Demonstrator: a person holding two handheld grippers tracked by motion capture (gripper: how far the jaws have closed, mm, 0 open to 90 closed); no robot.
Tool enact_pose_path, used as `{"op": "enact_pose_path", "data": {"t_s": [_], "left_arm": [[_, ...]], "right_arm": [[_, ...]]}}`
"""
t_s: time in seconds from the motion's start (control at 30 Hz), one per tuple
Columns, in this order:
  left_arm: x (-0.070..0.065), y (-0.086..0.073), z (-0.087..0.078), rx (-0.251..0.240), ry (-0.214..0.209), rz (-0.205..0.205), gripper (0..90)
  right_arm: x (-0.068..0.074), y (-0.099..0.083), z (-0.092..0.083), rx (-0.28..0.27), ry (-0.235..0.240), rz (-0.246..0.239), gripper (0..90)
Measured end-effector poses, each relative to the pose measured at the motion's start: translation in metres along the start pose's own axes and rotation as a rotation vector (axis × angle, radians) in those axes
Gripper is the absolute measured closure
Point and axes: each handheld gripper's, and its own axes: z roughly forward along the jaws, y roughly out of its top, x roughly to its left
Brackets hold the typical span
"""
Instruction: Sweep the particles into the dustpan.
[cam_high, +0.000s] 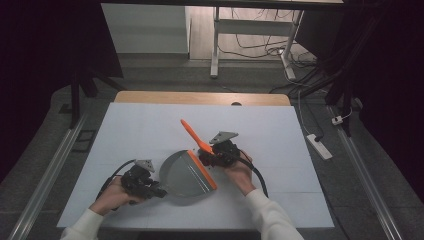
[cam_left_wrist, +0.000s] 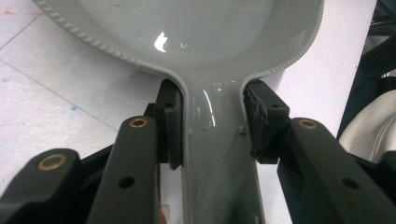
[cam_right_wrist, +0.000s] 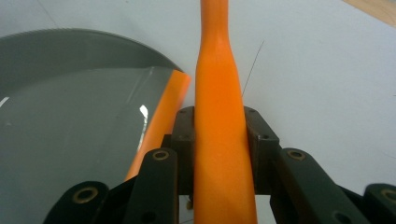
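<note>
2 grippers work my white table (cam_high: 150, 125): left gripper (cam_high: 159, 192) clamps the grey dustpan (cam_high: 185, 175) by its handle, right gripper (cam_high: 206, 159) clamps the orange brush handle (cam_high: 192, 134). From above I see both forearms low, angled inward; each gripper view shows its pads (cam_left_wrist: 170, 126) pressing tight.

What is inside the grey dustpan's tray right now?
The dustpan tray looks bare: smooth grey plastic with light glints and no visible debris. The part near its orange lip is hidden behind the right gripper and the orange brush handle.

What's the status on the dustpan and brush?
Left gripper shut on grey dustpan handle. Right gripper shut on orange brush handle, beside the pan's orange lip. Nothing in the way.
</note>
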Motion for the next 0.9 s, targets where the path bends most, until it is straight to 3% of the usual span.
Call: {"op": "enact_pose_path", "data": {"t_s": [0.07, 0.2, 0.53, 0.67, 0.7, 0.9], "left_arm": [[0.0, 0.0, 0.0, 0.0, 0.0, 0.001, 61.4], [-0.001, 0.0, 0.0, -0.002, 0.001, -0.002, 61.4], [-0.001, 0.0, 0.001, 0.003, 0.001, -0.001, 61.4], [-0.001, 0.0, 0.001, 0.003, 0.005, -0.001, 61.4], [-0.001, 0.0, 0.001, 0.005, 0.005, -0.001, 61.4], [-0.001, 0.0, 0.001, 0.0, 0.006, -0.005, 61.4]], "right_arm": [[0.003, 0.0, 0.0, -0.001, -0.005, -0.009, 70.0], [0.005, 0.0, 0.0, -0.01, 0.031, 0.007, 70.0], [0.027, 0.002, 0.003, -0.027, 0.027, -0.054, 70.0], [0.031, 0.005, 0.001, -0.057, 0.076, -0.032, 70.0], [0.036, 0.005, 0.001, -0.067, 0.104, -0.041, 70.1], [0.049, 0.01, 0.001, -0.078, 0.161, -0.081, 70.1]]}}
